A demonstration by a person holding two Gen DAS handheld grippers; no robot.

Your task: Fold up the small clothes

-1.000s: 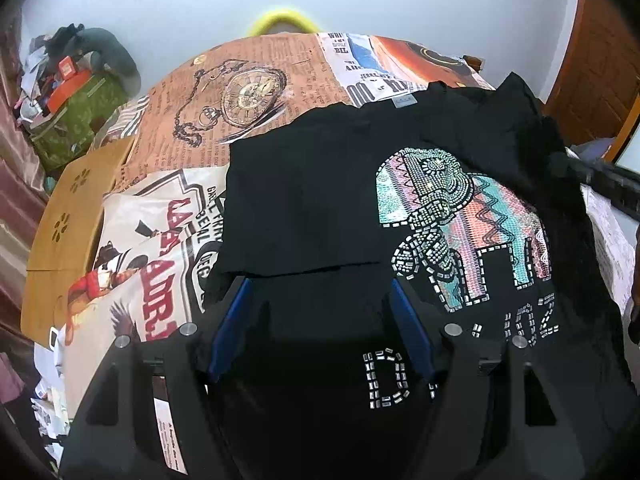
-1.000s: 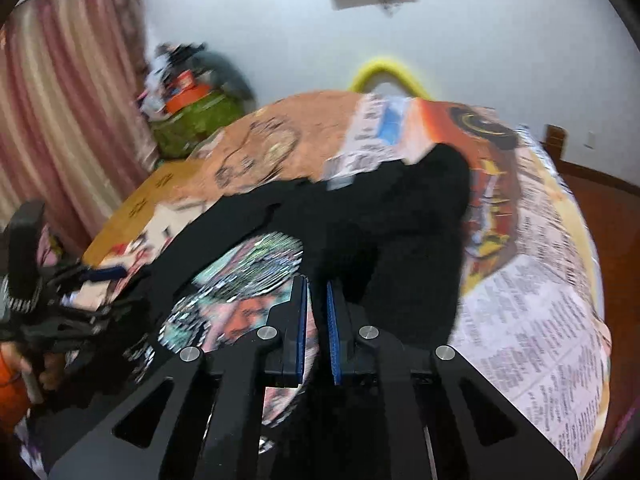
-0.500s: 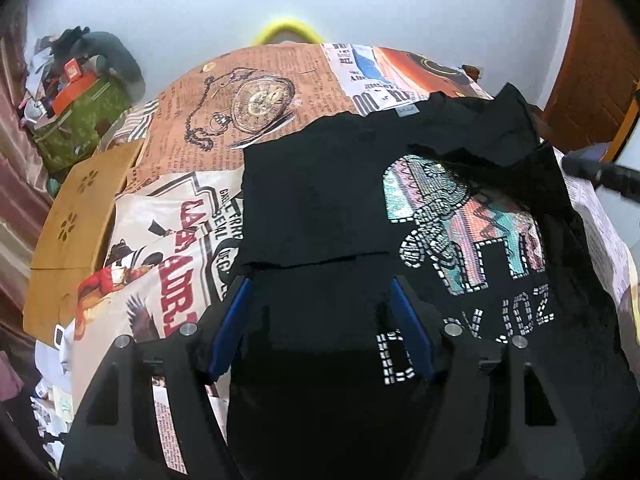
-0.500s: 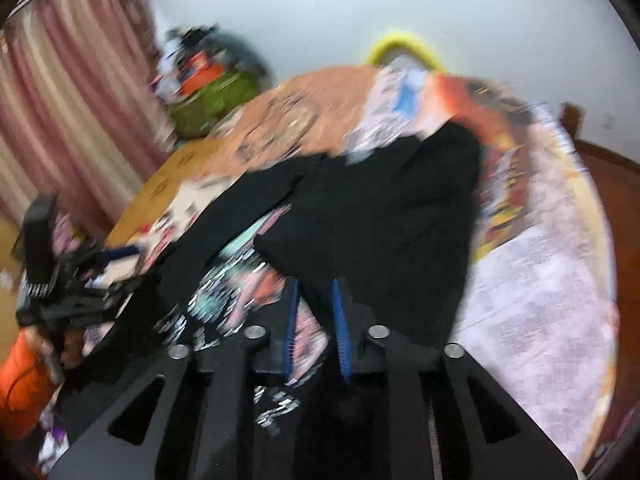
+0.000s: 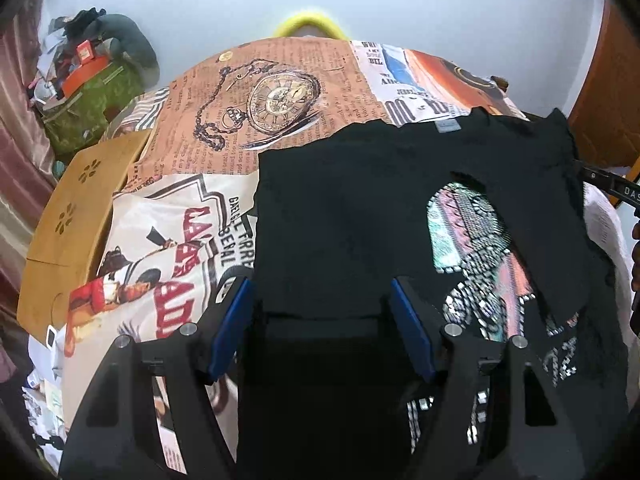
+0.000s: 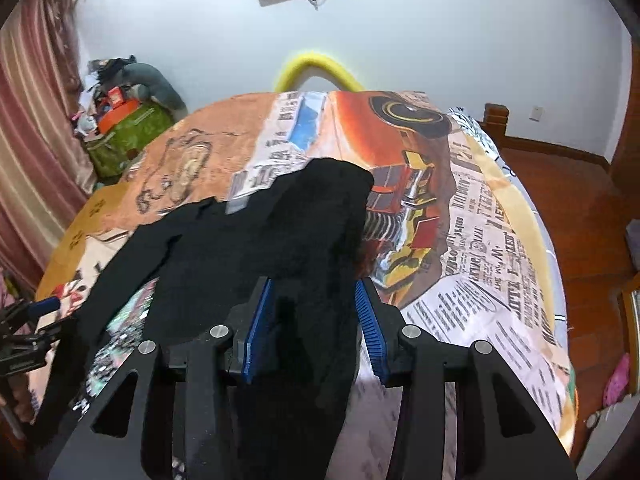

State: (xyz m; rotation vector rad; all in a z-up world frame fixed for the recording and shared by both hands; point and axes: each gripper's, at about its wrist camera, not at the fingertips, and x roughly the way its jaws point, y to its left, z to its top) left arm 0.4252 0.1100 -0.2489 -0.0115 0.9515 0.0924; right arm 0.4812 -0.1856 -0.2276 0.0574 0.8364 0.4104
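Note:
A black T-shirt (image 5: 360, 208) with a studded elephant print (image 5: 472, 240) lies on the bed's printed cover (image 5: 272, 92). Its left side is folded inward, and a black flap from the right covers part of the print. My left gripper (image 5: 320, 312) hovers open over the shirt's near left part, its pads clear of the cloth. In the right wrist view the shirt (image 6: 280, 232) is a dark heap. My right gripper (image 6: 314, 320) is over its right edge with jaws opening; cloth lies between the blue pads (image 6: 370, 328), and they do not press it.
A wooden board (image 5: 80, 220) lies at the bed's left edge. Beyond it sit a green bag (image 5: 92, 100) with clutter and a curtain (image 6: 32, 120). A yellow arc (image 6: 316, 66) rises behind the bed. Wooden floor (image 6: 580, 200) lies to the right.
My right gripper went from shut on black cloth to open, letting go of it. The right flap now covers more of the elephant print. Both views have shifted across the bed.

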